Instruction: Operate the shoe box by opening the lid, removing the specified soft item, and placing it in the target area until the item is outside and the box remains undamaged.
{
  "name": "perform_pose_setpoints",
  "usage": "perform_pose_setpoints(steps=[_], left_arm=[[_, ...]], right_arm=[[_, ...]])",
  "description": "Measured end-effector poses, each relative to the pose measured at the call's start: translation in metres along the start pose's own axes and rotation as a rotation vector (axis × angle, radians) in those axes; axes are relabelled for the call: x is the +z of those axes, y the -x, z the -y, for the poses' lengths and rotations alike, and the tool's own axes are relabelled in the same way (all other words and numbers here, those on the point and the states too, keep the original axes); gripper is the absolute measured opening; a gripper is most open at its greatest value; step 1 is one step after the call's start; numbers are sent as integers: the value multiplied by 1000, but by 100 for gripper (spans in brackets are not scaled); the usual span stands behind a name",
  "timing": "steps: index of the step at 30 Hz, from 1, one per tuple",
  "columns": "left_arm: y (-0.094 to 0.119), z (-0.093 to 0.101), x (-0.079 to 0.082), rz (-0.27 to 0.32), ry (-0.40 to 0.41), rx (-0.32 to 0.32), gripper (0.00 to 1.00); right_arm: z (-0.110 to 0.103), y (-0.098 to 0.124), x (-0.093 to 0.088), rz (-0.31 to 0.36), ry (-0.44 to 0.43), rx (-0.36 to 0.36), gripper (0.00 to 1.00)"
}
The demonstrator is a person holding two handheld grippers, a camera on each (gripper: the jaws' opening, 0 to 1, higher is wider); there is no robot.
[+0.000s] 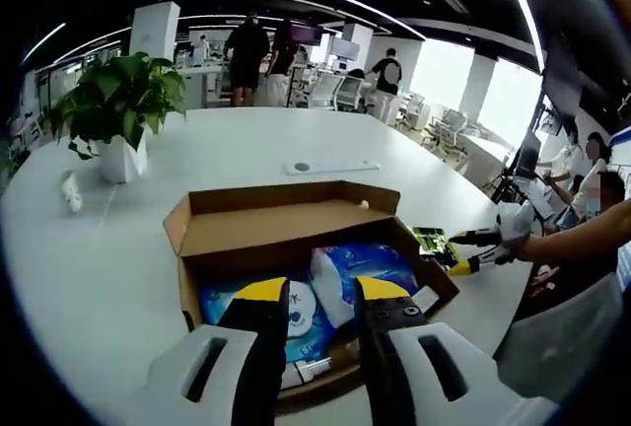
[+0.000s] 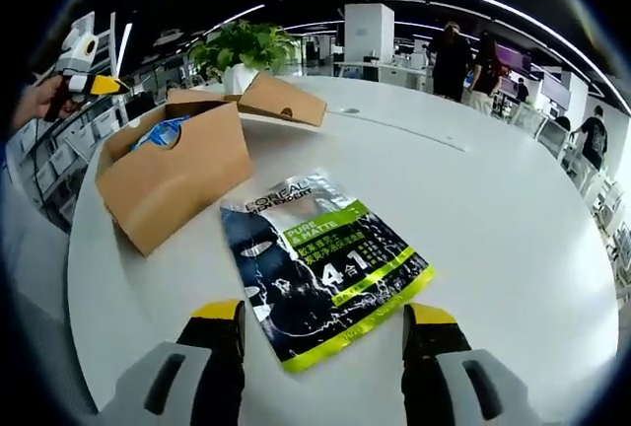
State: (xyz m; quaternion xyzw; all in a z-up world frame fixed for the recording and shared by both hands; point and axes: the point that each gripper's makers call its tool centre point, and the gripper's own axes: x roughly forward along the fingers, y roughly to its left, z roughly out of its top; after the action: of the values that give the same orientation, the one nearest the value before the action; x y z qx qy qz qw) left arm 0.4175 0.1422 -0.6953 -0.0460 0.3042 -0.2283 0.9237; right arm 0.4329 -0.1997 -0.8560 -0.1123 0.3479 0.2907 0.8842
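Note:
The brown cardboard shoe box [image 1: 296, 229] stands open on the white table, its lid [image 1: 286, 201] folded back. Blue and white soft packets [image 1: 355, 268] lie inside. My left gripper [image 1: 322, 293] hovers open over the box's near edge, holding nothing. A black and green sachet [image 2: 325, 263] lies flat on the table outside the box, also visible as the sachet [image 1: 431, 244] by the box's right side. My right gripper [image 2: 323, 316] is open, its jaws standing on either side of the sachet's near end. The box [image 2: 177, 165] sits to the sachet's left.
A potted plant [image 1: 113, 110] stands at the table's far left, and a flat white strip [image 1: 330, 166] lies beyond the box. A gloved hand holds the right gripper [image 1: 461, 253]. People stand at desks in the background. A seated person [image 1: 601, 194] is at the right.

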Motion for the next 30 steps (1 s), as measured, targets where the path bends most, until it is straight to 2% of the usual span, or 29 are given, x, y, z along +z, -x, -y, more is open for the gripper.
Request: perform_pose_setpoints(steps=[18,30], left_arm=[[29,-30,-17,5,37,77,25],[42,-41,-25,7,60,109,25]], right_arm=[[4,-10,8,-10,119,108,56],[1,-15,20,-14,136,107,54]])
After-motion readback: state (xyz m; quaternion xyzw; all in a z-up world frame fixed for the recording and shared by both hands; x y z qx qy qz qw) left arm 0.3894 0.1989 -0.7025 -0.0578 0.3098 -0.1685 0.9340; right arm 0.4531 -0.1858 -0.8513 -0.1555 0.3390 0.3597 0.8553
